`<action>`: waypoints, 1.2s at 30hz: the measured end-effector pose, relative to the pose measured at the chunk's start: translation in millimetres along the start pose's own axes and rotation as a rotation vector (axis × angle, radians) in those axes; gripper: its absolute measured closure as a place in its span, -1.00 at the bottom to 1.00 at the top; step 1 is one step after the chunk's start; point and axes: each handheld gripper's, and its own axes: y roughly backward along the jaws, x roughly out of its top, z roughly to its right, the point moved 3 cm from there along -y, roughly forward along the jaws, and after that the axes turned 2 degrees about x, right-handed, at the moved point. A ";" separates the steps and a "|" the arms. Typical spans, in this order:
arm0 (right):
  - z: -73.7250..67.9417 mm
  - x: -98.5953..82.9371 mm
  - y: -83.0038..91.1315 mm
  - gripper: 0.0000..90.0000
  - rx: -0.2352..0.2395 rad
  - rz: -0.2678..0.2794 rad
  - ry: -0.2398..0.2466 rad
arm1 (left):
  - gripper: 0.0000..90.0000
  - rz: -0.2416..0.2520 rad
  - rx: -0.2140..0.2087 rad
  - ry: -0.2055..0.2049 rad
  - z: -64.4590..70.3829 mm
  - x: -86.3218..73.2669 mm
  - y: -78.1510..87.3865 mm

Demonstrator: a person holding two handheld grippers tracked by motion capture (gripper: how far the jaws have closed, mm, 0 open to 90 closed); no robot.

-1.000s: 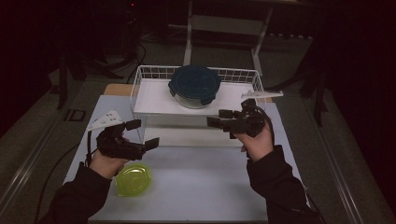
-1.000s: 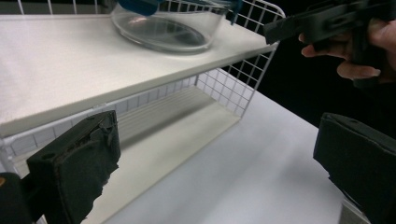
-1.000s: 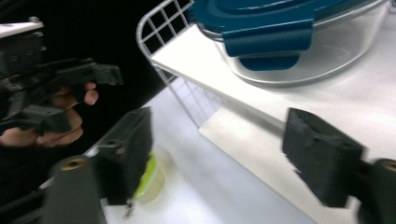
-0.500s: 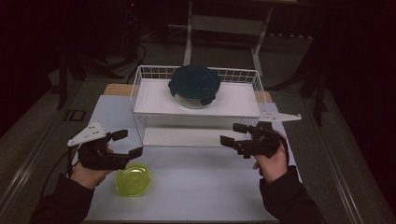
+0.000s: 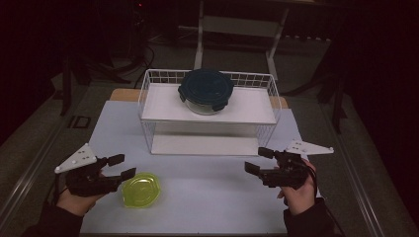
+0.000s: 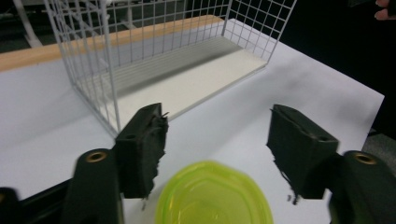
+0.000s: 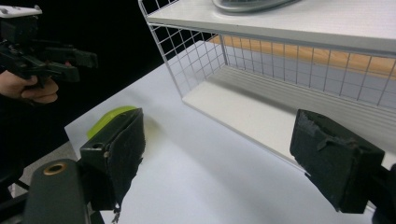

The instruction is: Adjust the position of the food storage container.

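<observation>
left gripper [image 5: 121, 166] fingers apart, just beside yellow-green lid [image 5: 141, 189]; right gripper [image 5: 259, 160] fingers apart, empty.

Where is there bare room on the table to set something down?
Bare: the tabletop between the yellow-green lid and the right tongs, and the rack's lower shelf. The top shelf is free either side of the lidded container. Crowded: around the left tongs.

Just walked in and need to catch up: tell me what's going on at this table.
A person holds a gripper in each hand over a white table. The left gripper is open and close to a yellow-green lid lying flat on the table, without touching it. The right gripper is open too and holds nothing. Behind them stands a white wire rack with a dark-lidded container on its top shelf.
</observation>
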 end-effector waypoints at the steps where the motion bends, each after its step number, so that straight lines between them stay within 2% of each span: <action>1: -0.4 -1.6 1.6 -0.61 -0.005 0.003 0.004 | -0.13 -0.001 0.002 0.004 -2.0 -3.0 2.2; 4: -2.4 -7.4 6.0 -0.61 -0.009 0.005 0.008 | 0.08 -0.012 -0.004 0.024 -8.8 -15.1 9.3; 7: -3.1 -12.4 8.3 -0.61 -0.011 0.002 0.007 | 0.26 -0.049 0.007 0.020 -14.3 -27.7 12.4; 9: -2.9 -14.0 9.0 -0.61 -0.012 0.001 0.006 | 0.29 -0.049 0.007 0.020 -14.3 -27.7 12.4; 10: -2.1 -17.2 10.0 -0.61 -0.010 0.001 -0.005 | 0.44 -0.084 0.015 0.023 -21.0 -41.3 14.0; 13: -1.2 -21.0 10.3 -0.61 -0.008 -0.003 -0.015 | 0.59 -0.135 0.032 0.004 -26.9 -54.4 12.5; 15: -1.2 -22.1 10.2 -0.61 -0.008 -0.003 -0.016 | 0.65 -0.135 0.032 0.004 -26.9 -54.4 12.5; 16: -1.2 -22.1 10.2 -0.61 -0.008 -0.003 -0.016 | 0.65 -0.174 0.037 0.000 -30.6 -63.3 10.5; 17: -1.1 -24.6 10.8 -0.61 -0.003 -0.004 -0.022 | 0.84 -0.201 0.040 -0.002 -33.2 -71.9 7.9; 18: -1.1 -24.6 10.8 -0.61 -0.003 -0.004 -0.022 | 0.88 -0.201 0.040 -0.002 -33.2 -71.9 7.9; 19: -0.8 -25.3 10.9 -0.61 -0.003 -0.005 -0.025 | 0.91 -0.244 0.057 0.003 -37.0 -80.4 3.9; 21: -0.6 -25.6 11.0 -0.61 -0.003 -0.005 -0.027 | 0.93 -0.244 0.057 0.003 -37.0 -80.4 3.9; 22: -0.6 -25.9 10.9 -0.61 -0.002 -0.005 -0.027 | 0.94 -0.302 0.059 0.012 -40.4 -93.1 -2.9; 23: -0.6 -25.9 10.9 -0.61 -0.002 -0.005 -0.027 | 0.95 -0.302 0.059 0.012 -40.4 -93.1 -2.9; 25: -0.7 -26.1 11.2 -0.61 0.000 -0.004 -0.027 | 0.96 -0.312 0.026 0.009 -38.2 -99.3 -6.9; 26: -0.6 -26.1 11.4 -0.61 0.000 -0.005 -0.028 | 0.96 -0.325 -0.003 -0.006 -34.1 -102.8 -10.5; 30: -0.1 -26.2 11.7 -0.61 0.004 -0.004 -0.035 | 0.96 -0.355 -0.027 -0.026 -28.4 -105.0 -17.7; 32: -0.3 -26.4 11.2 -0.61 0.005 -0.005 -0.037 | 0.96 -0.363 -0.025 -0.034 -27.5 -105.1 -19.3; 36: -2.4 -27.8 9.4 -0.61 0.005 -0.014 -0.027 | 0.96 -0.373 -0.061 -0.032 -24.1 -104.9 -26.9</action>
